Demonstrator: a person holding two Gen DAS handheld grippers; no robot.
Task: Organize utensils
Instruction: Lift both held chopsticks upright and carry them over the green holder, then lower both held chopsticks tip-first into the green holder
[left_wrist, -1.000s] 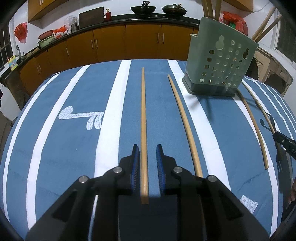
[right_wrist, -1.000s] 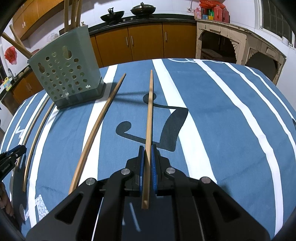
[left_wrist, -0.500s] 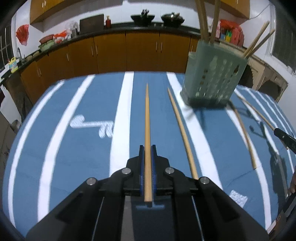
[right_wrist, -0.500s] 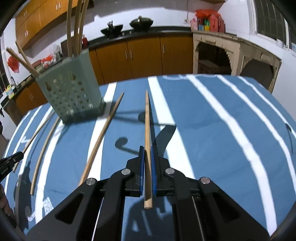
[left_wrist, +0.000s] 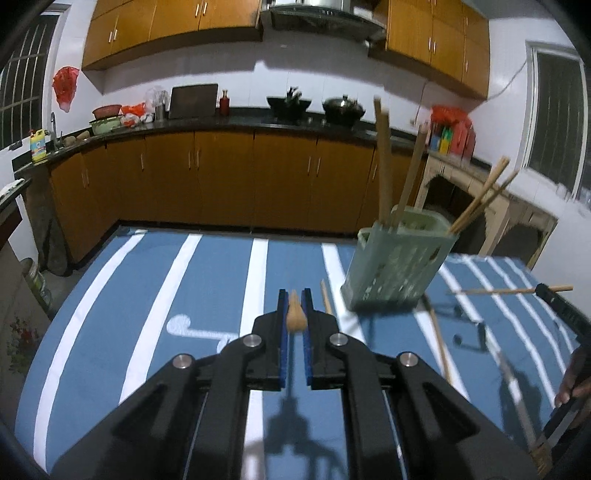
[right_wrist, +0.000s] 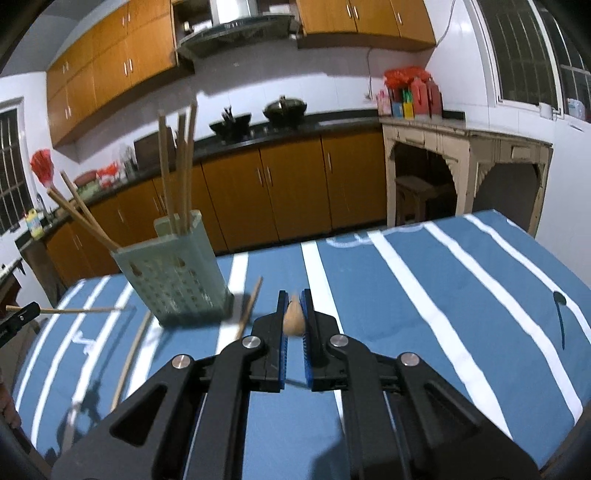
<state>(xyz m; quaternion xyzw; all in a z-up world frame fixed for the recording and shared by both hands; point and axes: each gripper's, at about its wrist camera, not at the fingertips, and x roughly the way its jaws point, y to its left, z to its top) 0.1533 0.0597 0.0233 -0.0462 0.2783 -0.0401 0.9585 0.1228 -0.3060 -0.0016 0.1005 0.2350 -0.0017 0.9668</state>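
Chopsticks of pale wood are pinched end-on, one by the left gripper, one by the right gripper. More are stood in the perforated green plastic holder on the blue striped tablecloth.

1. The left black two-finger gripper with blue pads clamps a wooden chopstick, seen end-on.
2. A pale green perforated plastic utensil holder stands on the blue cloth with white stripes, holding upright chopsticks.
3. At right, the other gripper holds a second wooden chopstick level.
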